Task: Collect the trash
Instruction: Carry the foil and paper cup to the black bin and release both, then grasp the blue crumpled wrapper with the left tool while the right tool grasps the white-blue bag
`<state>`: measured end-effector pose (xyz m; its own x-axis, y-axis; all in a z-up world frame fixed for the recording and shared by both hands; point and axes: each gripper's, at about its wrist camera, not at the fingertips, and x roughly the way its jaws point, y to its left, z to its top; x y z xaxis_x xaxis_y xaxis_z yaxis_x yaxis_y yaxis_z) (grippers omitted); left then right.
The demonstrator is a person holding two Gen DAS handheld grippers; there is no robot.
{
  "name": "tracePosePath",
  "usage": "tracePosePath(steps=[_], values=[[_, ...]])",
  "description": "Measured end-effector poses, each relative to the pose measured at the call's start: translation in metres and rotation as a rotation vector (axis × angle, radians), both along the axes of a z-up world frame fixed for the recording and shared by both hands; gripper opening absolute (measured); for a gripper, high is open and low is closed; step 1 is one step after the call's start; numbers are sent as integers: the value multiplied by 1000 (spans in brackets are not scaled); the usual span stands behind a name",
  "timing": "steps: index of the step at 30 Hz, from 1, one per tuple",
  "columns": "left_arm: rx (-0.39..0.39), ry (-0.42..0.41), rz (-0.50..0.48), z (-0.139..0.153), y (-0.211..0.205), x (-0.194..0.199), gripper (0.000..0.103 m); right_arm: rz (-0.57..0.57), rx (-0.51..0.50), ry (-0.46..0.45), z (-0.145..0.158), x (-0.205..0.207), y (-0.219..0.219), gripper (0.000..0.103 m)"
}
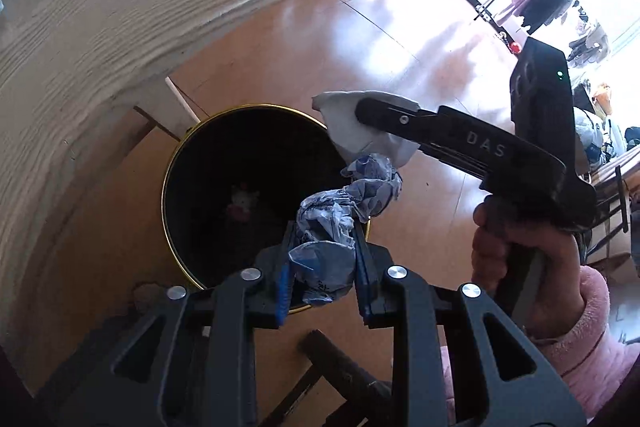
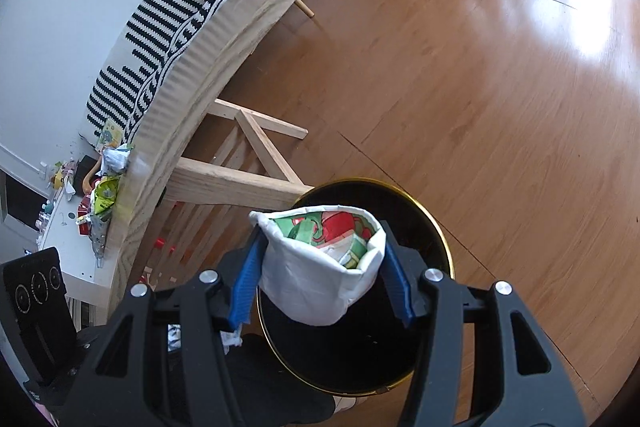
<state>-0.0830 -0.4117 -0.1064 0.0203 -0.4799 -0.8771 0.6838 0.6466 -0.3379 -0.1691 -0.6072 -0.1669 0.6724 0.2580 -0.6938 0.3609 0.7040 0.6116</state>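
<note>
My left gripper (image 1: 322,251) is shut on a crumpled blue-and-white plastic wrapper (image 1: 340,219), held over the near rim of a black trash bin with a gold rim (image 1: 172,163). My right gripper (image 2: 320,267) is shut on a squashed white paper cup (image 2: 316,287) with a red and green print inside, held above the same bin (image 2: 442,239). In the left wrist view the right gripper (image 1: 372,115) and its cup (image 1: 344,125) hang over the bin's far right rim. A pink and white scrap lies at the bin's bottom (image 1: 242,203).
A light wooden table (image 1: 120,7) stands beside the bin, its edge and legs (image 2: 240,183) close to the rim. More wrappers (image 2: 106,187) lie at the table's end near a black-and-white striped cloth (image 2: 160,39). Wooden floor (image 2: 480,87) spreads around.
</note>
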Motion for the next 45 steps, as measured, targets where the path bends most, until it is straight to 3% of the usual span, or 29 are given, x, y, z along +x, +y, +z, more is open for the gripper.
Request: tracePosePath(steps=[1, 2, 3, 4, 5, 8, 10, 14, 19, 23, 27, 30, 33, 37, 39, 41, 45], values=[[7, -2, 2, -2, -1, 2, 31, 4, 3, -4, 1, -1, -1, 55], [22, -6, 6, -2, -2, 2, 52, 6, 10, -8, 2, 0, -1, 57], [30, -12, 16, -3, -4, 2, 81, 7, 20, -12, 3, -2, -4, 63], [16, -25, 39, -2, -3, 2, 91, 2, 37, -11, 4, -2, -8, 85], [-3, -42, 63, 1, -2, 1, 96, -13, 46, -2, 6, -2, -10, 95], [-23, -67, 90, 6, 0, 2, 96, -67, 33, 6, 16, -6, -21, 97], [-40, -84, 116, 18, 5, 7, 96, -122, -55, 36, 24, -10, -25, 97], [-125, -251, 189, 72, 29, 18, 96, -144, -237, 37, 42, -14, -19, 97], [-113, -417, 299, 123, 113, 34, 97, -130, -88, 17, 42, -4, -11, 97], [-44, -493, 545, 130, 220, 55, 97, -52, -210, 2, 64, 17, 24, 97], [45, -413, 890, 107, 333, 99, 97, 30, -321, -131, 111, 48, 74, 97], [62, -360, 986, 92, 380, 138, 97, 100, -368, -217, 142, 79, 108, 97], [102, -377, 972, 91, 400, 171, 97, 267, -492, -281, 168, 125, 164, 97], [87, -305, 909, 70, 420, 198, 97, 471, -641, -257, 172, 178, 233, 97], [96, -273, 893, 61, 420, 215, 97, 521, -686, -214, 165, 206, 254, 97], [107, -298, 862, 62, 418, 223, 97, 561, -712, -158, 153, 238, 269, 97], [205, -377, 844, 63, 415, 237, 97, 595, -739, -104, 134, 281, 283, 97]])
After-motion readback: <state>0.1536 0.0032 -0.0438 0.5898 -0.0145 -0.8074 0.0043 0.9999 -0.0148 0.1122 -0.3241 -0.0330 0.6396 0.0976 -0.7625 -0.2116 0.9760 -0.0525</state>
